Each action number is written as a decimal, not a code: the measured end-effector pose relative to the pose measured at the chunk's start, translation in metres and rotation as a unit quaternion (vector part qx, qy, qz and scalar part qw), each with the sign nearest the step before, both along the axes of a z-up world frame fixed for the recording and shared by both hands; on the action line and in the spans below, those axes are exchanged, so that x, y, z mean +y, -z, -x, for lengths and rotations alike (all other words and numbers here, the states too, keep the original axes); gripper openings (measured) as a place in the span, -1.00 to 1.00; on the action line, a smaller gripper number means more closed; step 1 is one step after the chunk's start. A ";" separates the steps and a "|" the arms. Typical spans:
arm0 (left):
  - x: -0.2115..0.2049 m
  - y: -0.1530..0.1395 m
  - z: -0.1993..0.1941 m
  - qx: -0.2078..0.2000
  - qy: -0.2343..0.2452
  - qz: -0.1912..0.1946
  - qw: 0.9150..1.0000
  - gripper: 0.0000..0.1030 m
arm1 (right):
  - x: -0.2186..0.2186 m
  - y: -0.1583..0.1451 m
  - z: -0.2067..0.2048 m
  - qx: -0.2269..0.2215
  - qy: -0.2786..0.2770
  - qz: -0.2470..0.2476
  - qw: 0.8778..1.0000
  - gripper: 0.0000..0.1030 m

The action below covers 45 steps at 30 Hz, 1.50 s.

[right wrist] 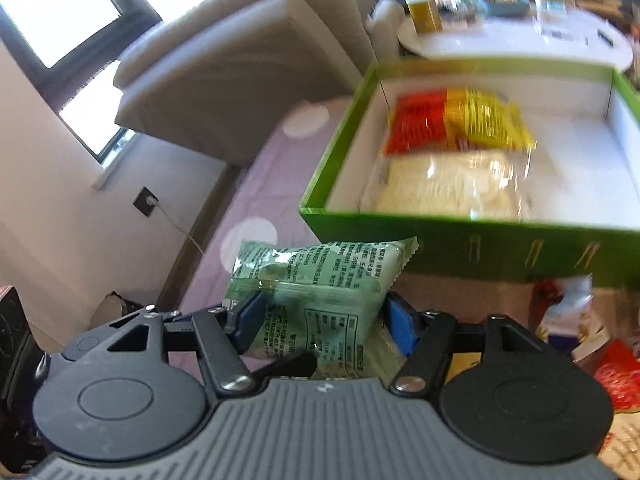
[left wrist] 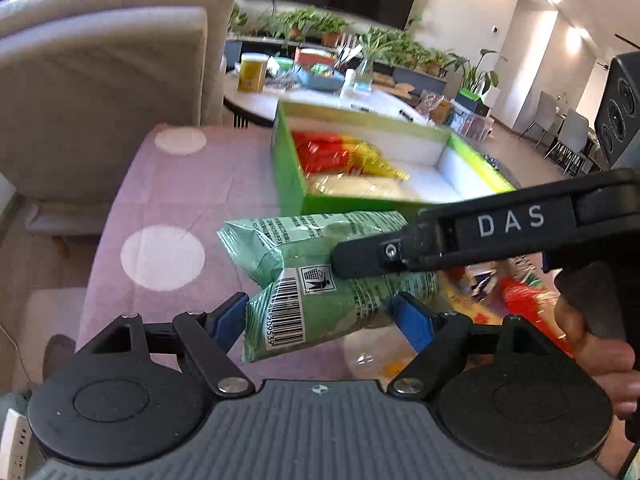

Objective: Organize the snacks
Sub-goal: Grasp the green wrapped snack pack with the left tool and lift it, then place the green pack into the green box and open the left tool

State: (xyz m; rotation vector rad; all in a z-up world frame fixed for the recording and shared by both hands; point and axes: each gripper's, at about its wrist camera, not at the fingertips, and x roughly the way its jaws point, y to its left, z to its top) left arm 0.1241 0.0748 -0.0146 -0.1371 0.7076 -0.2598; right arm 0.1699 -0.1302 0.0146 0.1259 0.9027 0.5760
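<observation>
Pale green snack packet (left wrist: 320,280), barcode side toward the left wrist camera, sits between both grippers above the purple polka-dot tablecloth (left wrist: 168,200), just in front of the green box (left wrist: 288,184). Left gripper (left wrist: 320,320): blue pads (left wrist: 414,322) pressed against the packet's two sides, clamped on it. Right gripper (right wrist: 324,320): blue pads likewise tight against the same packet (right wrist: 320,288), gripping it; its black finger marked DAS crosses the packet in the left wrist view. Box has a white interior and holds a red-and-yellow packet (right wrist: 456,124) and a clear bag of pale contents (right wrist: 448,188), touching each other. More snack wrappers (right wrist: 616,376) lie right of the grippers. Beige sofa (left wrist: 100,80) behind the table; round white table (right wrist: 520,44) beyond the box.
</observation>
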 end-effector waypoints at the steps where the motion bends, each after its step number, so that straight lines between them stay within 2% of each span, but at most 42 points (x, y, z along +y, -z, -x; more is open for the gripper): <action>1: -0.003 -0.006 0.003 -0.008 -0.001 -0.005 1.000 0.49 | -0.002 -0.005 0.002 -0.009 -0.003 -0.005 1.000 0.09; 7: -0.023 -0.032 0.008 -0.039 0.007 -0.016 0.999 0.49 | -0.021 -0.027 0.014 -0.061 -0.003 -0.028 0.998 0.09; 15: -0.068 -0.050 0.000 -0.053 0.041 -0.037 0.997 0.48 | -0.057 -0.042 0.002 -0.077 0.031 -0.053 0.995 0.09; 23: -0.104 -0.059 -0.034 -0.056 0.064 -0.043 0.995 0.48 | -0.094 -0.049 -0.017 -0.088 0.061 -0.063 0.992 0.09; 28: -0.125 -0.060 -0.057 -0.056 0.076 -0.067 0.993 0.48 | -0.109 -0.049 -0.041 -0.095 0.071 -0.070 0.991 0.09; 34: -0.140 -0.061 -0.098 -0.043 0.083 -0.070 0.993 0.48 | -0.124 -0.050 -0.077 -0.094 0.067 -0.073 0.991 0.09; 45: -0.158 -0.029 -0.165 -0.007 0.091 -0.079 0.993 0.48 | -0.133 -0.026 -0.131 -0.076 0.086 -0.051 0.992 0.09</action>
